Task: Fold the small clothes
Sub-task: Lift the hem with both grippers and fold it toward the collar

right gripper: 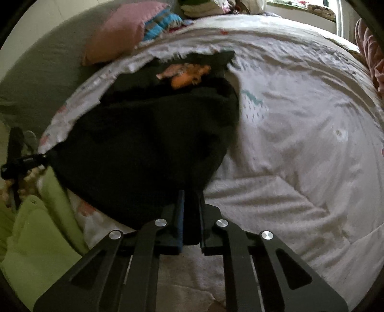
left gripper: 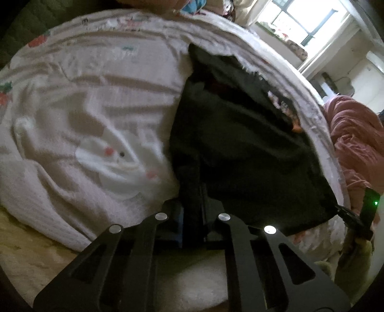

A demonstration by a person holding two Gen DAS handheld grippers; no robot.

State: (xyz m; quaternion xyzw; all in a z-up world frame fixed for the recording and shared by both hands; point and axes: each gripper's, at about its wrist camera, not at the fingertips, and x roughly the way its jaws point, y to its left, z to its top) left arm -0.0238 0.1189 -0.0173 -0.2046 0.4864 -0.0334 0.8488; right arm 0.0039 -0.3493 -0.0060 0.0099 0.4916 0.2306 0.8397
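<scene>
A small black garment (left gripper: 240, 148) with an orange and pink print (right gripper: 187, 74) hangs stretched between my two grippers above a white printed bed cover (left gripper: 91, 100). My left gripper (left gripper: 193, 211) is shut on one near corner of the black garment. My right gripper (right gripper: 190, 216) is shut on the other near corner (right gripper: 148, 148). The right gripper also shows at the far right of the left wrist view (left gripper: 345, 211), pinching the cloth's edge. The left gripper shows at the far left of the right wrist view (right gripper: 26, 160). The garment's far end rests on the bed.
The white cover (right gripper: 300, 124) spreads over a wide bed. A pink pillow (right gripper: 124, 28) and piled clothes lie at the far side. A pink garment (left gripper: 355, 134) lies at the right. Light green fabric (right gripper: 40, 230) is at the lower left. A window (left gripper: 304, 21) is beyond.
</scene>
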